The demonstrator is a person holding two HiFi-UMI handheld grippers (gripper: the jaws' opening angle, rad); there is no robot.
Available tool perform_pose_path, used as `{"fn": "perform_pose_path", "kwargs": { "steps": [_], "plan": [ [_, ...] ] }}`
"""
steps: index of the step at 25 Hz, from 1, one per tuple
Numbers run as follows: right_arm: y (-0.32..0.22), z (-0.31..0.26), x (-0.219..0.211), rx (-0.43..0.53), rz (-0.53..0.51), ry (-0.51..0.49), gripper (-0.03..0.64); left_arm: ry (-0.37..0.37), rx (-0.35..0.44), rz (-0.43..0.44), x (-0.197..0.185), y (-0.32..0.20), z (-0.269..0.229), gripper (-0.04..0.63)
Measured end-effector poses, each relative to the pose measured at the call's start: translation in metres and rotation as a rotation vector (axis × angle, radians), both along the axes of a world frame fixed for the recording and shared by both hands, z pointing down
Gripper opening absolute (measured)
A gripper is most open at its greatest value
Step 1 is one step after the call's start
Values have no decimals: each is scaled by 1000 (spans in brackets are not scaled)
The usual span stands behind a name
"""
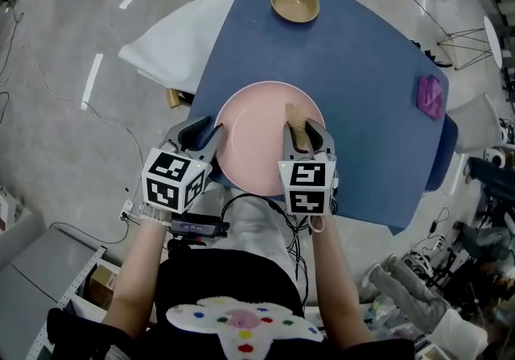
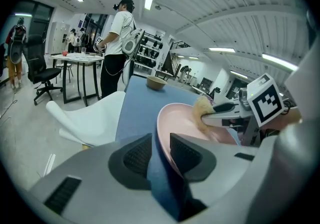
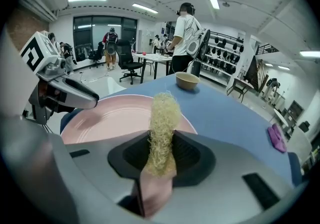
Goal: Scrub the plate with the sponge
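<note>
Plate (image 1: pixel 257 141): pink, smooth, with a faint sheen; I can't tell ceramic from plastic. Sponge (image 3: pixel 161 123): straw-coloured, coarse, a fibrous open mesh. Surface (image 1: pixel 362 68): blue, matt, even. Far bowl (image 1: pixel 294 2): tan, dull finish, looks like wood. Shells of left tool (image 2: pixel 160 154) and right tool (image 3: pixel 161 157): grey matt plastic. Their pads (image 2: pixel 138 155): black, finely ribbed, rubbery. Far right, purple cloth (image 1: pixel 429 96): soft, crumpled. Floor (image 1: pixel 64 36): grey, glossy; I see lamp streaks on it.
</note>
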State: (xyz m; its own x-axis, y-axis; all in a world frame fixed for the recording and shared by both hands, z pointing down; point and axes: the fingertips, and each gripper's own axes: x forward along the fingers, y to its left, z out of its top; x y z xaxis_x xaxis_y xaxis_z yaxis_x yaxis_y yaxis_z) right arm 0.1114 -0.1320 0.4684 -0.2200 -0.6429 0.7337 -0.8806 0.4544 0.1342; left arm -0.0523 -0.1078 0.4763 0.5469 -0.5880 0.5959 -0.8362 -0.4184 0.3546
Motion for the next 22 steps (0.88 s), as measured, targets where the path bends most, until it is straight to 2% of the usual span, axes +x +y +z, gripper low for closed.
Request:
{"fn": "perform_pose_path", "kwargs": {
  "steps": [3, 6, 9, 22],
  "plan": [
    [-4, 1, -1, -6, -3, -11, 129, -2, -9, -14, -1, 1, 3, 114],
    [-6, -1, -4, -18, -6, -31, 189, -2, -12, -26, -3, 0, 4, 114],
    [-4, -6, -4, -14, -18, -46, 221, -8, -13, -31, -2, 0, 6, 114],
    [-7, 16, -1, -46, -30, 1, 139, 2, -14, -66, -1, 1, 7, 97]
  ]
}}
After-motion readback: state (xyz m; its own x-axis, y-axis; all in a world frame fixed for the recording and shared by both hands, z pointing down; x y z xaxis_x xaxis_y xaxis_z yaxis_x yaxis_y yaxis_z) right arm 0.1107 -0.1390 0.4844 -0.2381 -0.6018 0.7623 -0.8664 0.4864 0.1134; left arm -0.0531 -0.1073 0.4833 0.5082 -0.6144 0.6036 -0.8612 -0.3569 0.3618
